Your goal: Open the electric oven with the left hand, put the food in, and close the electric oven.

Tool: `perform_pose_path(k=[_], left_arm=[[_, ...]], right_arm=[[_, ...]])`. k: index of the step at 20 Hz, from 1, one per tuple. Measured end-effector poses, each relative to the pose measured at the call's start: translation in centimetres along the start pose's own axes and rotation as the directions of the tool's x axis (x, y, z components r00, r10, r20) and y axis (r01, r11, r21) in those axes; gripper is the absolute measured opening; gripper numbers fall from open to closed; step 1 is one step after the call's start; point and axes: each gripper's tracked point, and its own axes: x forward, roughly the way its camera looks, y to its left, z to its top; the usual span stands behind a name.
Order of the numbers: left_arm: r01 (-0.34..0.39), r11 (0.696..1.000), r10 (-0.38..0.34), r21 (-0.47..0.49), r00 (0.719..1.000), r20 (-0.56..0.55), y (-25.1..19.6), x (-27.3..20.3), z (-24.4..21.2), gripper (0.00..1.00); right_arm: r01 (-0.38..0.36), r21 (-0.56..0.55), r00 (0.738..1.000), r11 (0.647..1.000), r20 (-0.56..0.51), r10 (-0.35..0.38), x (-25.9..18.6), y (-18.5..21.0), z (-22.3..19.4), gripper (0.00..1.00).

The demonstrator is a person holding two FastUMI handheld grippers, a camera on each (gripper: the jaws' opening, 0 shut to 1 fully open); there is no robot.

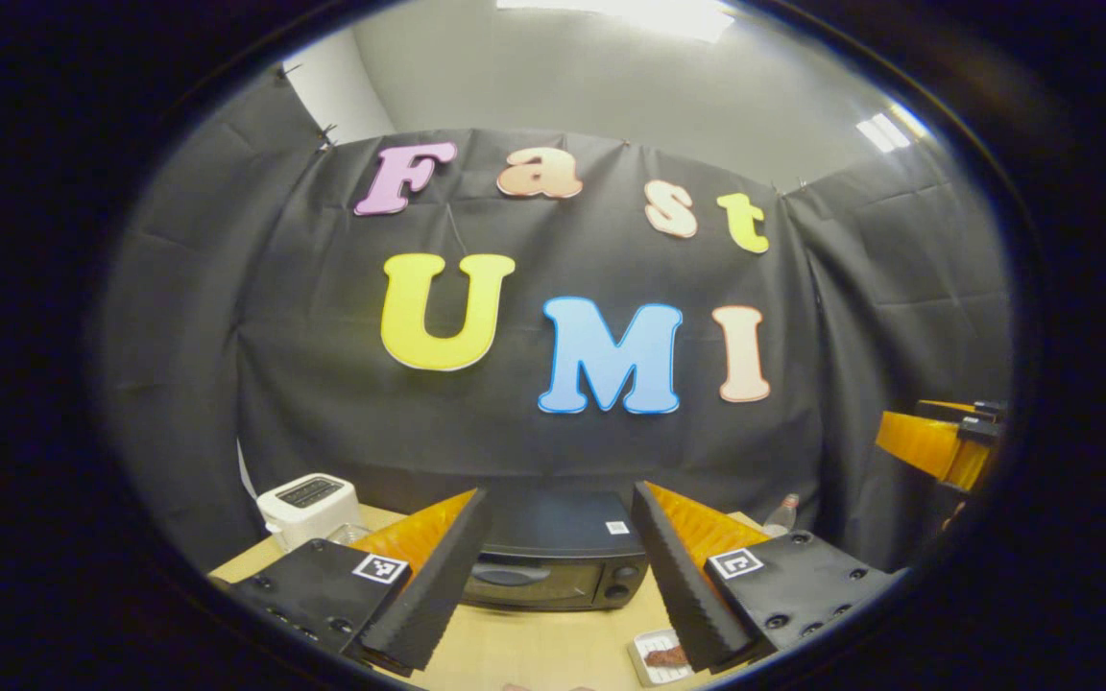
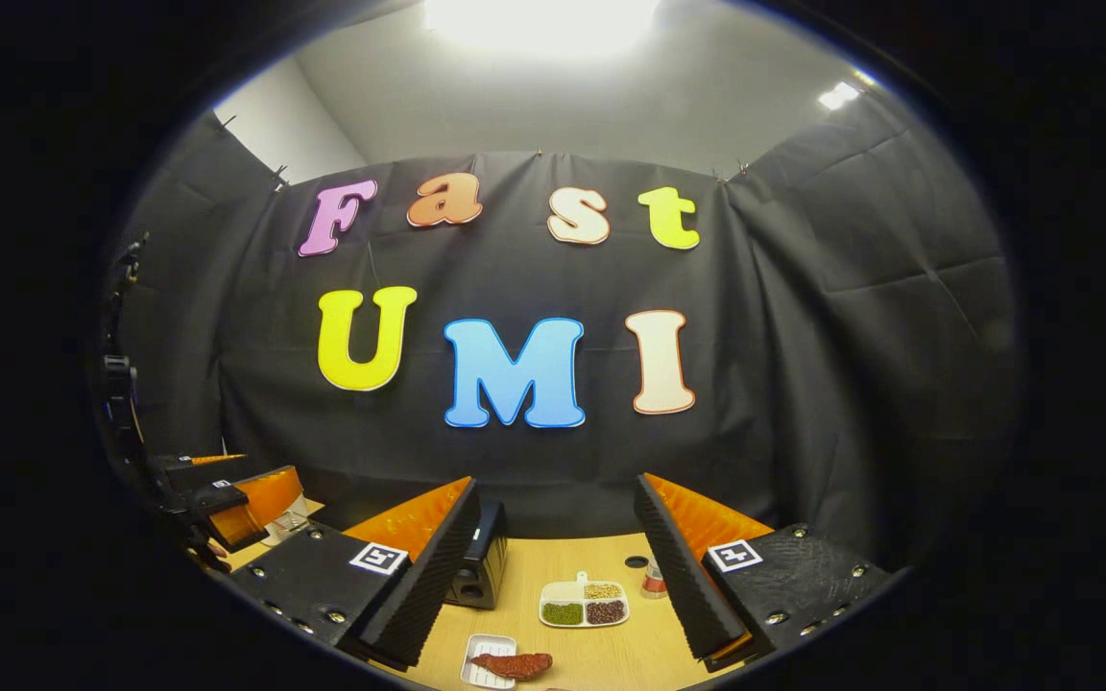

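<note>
A black electric oven [image 1: 553, 561] stands on the wooden table [image 1: 534, 648], its door closed, framed between the fingers of my left gripper [image 1: 558, 576], which is open and held well back from it. A small white tray with reddish-brown food [image 1: 663, 657] lies on the table in front of the oven, to the right. In the right gripper view the same food [image 2: 513, 664] on its white tray sits low in the centre, and the oven's right end [image 2: 481, 566] shows behind the left finger. My right gripper [image 2: 553, 576] is open and holds nothing.
A white toaster [image 1: 308, 507] stands at the table's left end, and a bottle [image 1: 781, 515] at the back right. A divided dish of beans [image 2: 585, 605], a small jar [image 2: 653, 579] and a dark round hole [image 2: 637, 561] are on the table. The other gripper [image 2: 246, 499] shows at far left.
</note>
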Motion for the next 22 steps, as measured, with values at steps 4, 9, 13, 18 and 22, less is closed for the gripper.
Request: perform_pose_path(k=[4,9,13,18,22], left_arm=[[-0.006,1.000,0.005,-0.004,0.998,-0.067,1.3,3.4,-3.1,0.99],[-0.007,1.000,0.008,0.009,0.987,-0.163,2.9,8.1,-7.7,1.00],[-0.012,1.000,0.011,-0.002,0.969,-0.247,4.0,11.3,-11.6,0.99],[-0.006,1.000,0.010,0.016,0.949,-0.315,5.1,14.5,-15.5,0.95],[-0.025,1.000,0.019,-0.012,0.930,-0.366,5.9,16.2,-18.4,0.98]], right_arm=[[0.013,-0.005,0.999,1.000,-0.031,-0.013,0.5,-0.3,-1.0,0.98],[0.035,-0.005,0.998,0.999,-0.055,-0.035,1.3,-0.8,-1.9,0.98],[0.050,-0.019,0.995,0.999,-0.082,-0.051,1.9,-0.9,-2.9,0.98],[0.071,-0.030,0.991,0.997,-0.112,-0.074,2.4,-1.1,-3.7,0.98],[0.082,-0.042,0.988,0.996,-0.126,-0.087,2.8,-1.1,-4.1,0.98]])
